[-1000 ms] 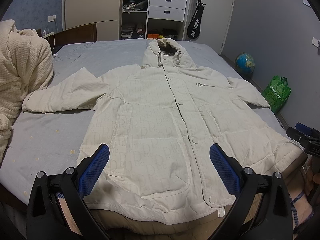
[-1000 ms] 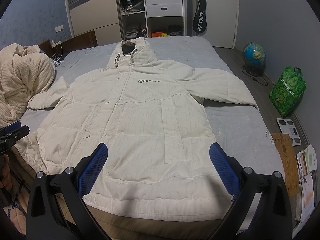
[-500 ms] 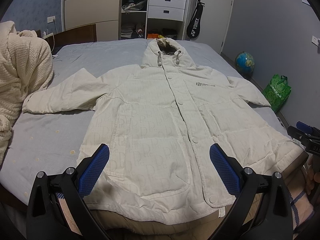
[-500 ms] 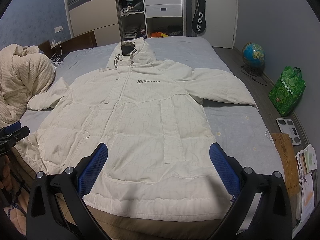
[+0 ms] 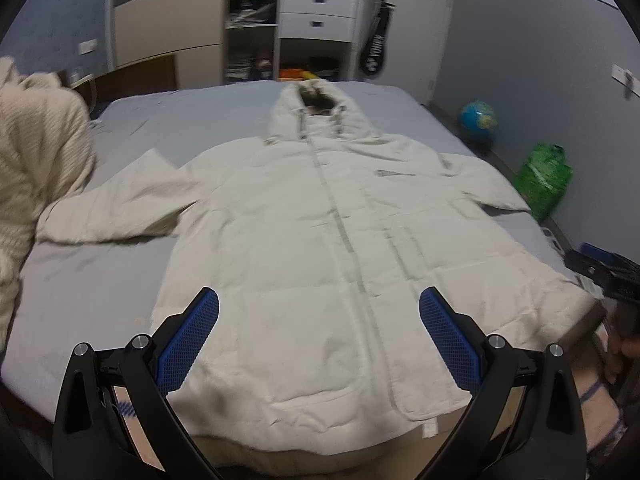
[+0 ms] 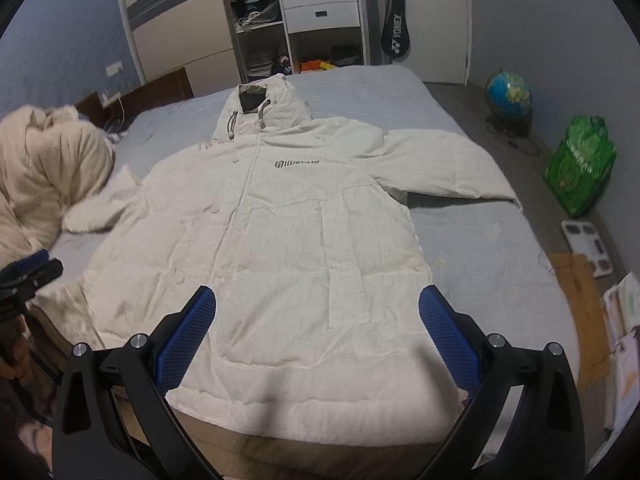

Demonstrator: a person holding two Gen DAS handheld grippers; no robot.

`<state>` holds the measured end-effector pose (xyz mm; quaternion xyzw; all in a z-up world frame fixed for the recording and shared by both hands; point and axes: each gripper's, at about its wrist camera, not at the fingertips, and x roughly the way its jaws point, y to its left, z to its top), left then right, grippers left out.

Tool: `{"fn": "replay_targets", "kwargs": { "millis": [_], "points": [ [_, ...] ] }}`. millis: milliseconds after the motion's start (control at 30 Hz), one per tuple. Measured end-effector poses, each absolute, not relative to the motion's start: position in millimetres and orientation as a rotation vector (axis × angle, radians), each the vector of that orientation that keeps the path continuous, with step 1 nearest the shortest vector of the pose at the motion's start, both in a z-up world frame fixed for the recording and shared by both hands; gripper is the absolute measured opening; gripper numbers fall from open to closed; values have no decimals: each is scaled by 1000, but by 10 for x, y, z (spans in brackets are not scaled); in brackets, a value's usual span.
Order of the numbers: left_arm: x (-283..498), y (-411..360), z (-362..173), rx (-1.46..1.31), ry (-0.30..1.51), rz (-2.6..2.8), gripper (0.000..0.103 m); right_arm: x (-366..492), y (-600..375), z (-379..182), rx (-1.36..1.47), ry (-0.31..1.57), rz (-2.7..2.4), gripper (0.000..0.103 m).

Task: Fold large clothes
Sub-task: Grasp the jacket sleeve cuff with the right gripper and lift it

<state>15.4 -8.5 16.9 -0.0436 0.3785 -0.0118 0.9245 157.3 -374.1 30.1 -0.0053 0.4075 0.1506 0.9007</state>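
A large cream hooded coat (image 5: 304, 240) lies flat, front up, on the grey bed (image 5: 88, 288), both sleeves spread out, its hem at the near edge. It also shows in the right wrist view (image 6: 288, 248), with a dark logo on the chest. My left gripper (image 5: 319, 320) is open and empty, above the hem's left part. My right gripper (image 6: 318, 320) is open and empty, above the hem's right part. Each gripper shows at the edge of the other's view: the right gripper (image 5: 600, 268), the left gripper (image 6: 28, 268).
A cream knitted blanket (image 5: 36, 152) is heaped on the bed's left side. A globe (image 6: 508, 96), a green bag (image 6: 580, 168) and a scale (image 6: 588, 244) stand on the floor at the right. Shelves and white drawers (image 6: 320, 12) stand behind the bed.
Both views have shifted and tilted slightly, and the left view is now blurred by motion. The coat lies as before. Both grippers stay open.
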Motion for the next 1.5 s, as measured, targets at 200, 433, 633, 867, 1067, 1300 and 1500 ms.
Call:
{"fn": "replay_targets", "kwargs": {
  "millis": [200, 433, 633, 867, 1067, 1300, 1500],
  "points": [
    [480, -268, 300, -87, 731, -88, 97, 1975, -4161, 326, 15, 859, 253, 97],
    [1037, -488, 153, -166, 850, -121, 97, 2604, -5067, 112, 241, 915, 173, 97],
    [1447, -800, -84, -115, 931, -135, 97, 3043, -5816, -184, 492, 955, 116, 97],
    [1732, -1186, -429, -60, 1028, -186, 97, 3584, -6446, -609, 840, 957, 146, 97],
    [1904, -1372, -650, -26, 1077, -212, 97, 4034, -6840, -983, 1056, 939, 92, 97],
    [2116, -1544, -679, -7, 1082, -222, 97, 4481, -7112, -1365, 1245, 1001, 133, 97],
    [2258, -1745, -676, 14, 1084, -240, 97, 4705, -7176, -1634, 1367, 1031, 151, 96]
  ]
}}
